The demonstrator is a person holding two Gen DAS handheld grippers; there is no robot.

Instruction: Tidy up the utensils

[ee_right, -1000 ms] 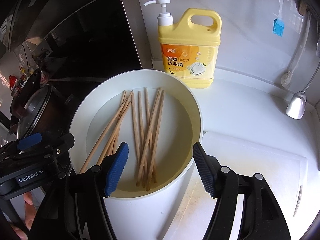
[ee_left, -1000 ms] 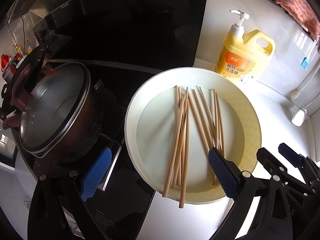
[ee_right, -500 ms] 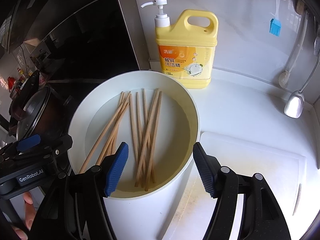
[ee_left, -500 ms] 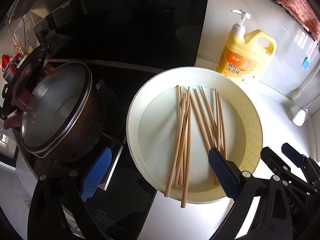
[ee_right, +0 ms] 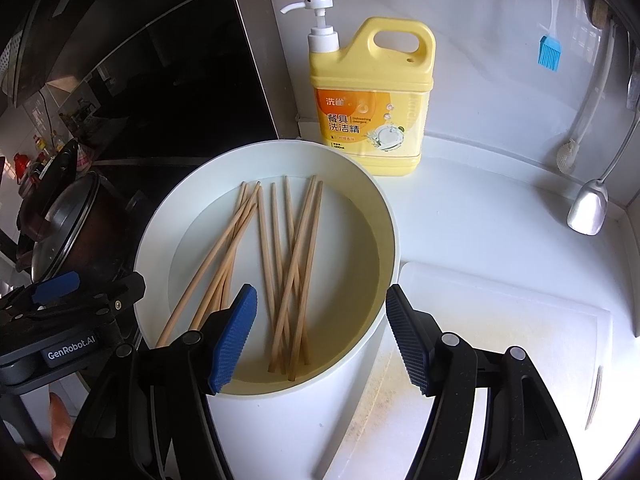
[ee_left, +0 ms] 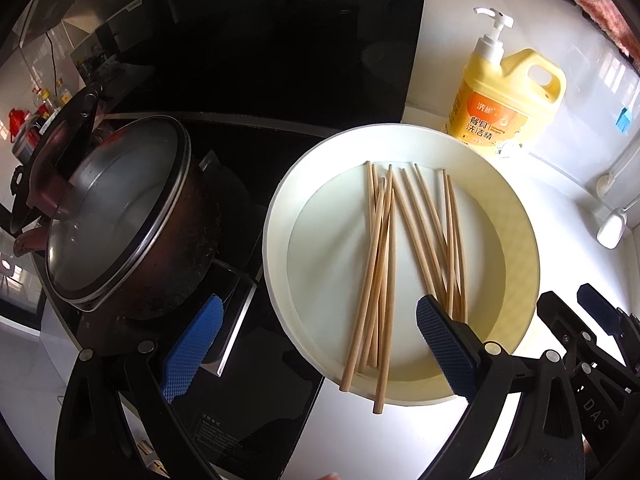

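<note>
Left claw: the black left claw with blue ribbed pads (ee_left: 316, 344) stands wide open and holds nothing; one pad lies over the black glass hob (ee_left: 256, 412), the other over the near right part of the basin, in front of the chopstick ends
Right claw: the black right claw with blue ribbed pads (ee_right: 322, 340) stands wide open and holds nothing; its left pad hangs over the basin at 7 o'clock, its right pad just outside the rim at 4 o'clock
Task items: a loose bunch of light brown wooden chopsticks (ee_left: 384, 264) (ee_right: 288, 264) lies inside the round white plastic basin (ee_left: 520, 264) (ee_right: 160, 240), fanned and crossing one another; in the left wrist view two of them stick out over the near rim at 6 o'clock
Basin position: on the white bench (ee_right: 480, 216), with its left edge beside the hob
Detergent: a yellow dish-soap jug with a white pump (ee_left: 506, 104) (ee_right: 370, 96) stands upright on the bench at 12 to 1 o'clock from the basin, close to its far rim
Pot: a dark cooking pot with a glass lid (ee_left: 120, 216) sits on the hob at 9 o'clock from the basin
Board: a white plastic cutting board (ee_right: 520, 328) lies flat on the bench at 3 to 4 o'clock from the basin
Wall items: a blue silicone brush (ee_right: 549, 50) and a metal ladle (ee_right: 588, 208) hang at the far right
</note>
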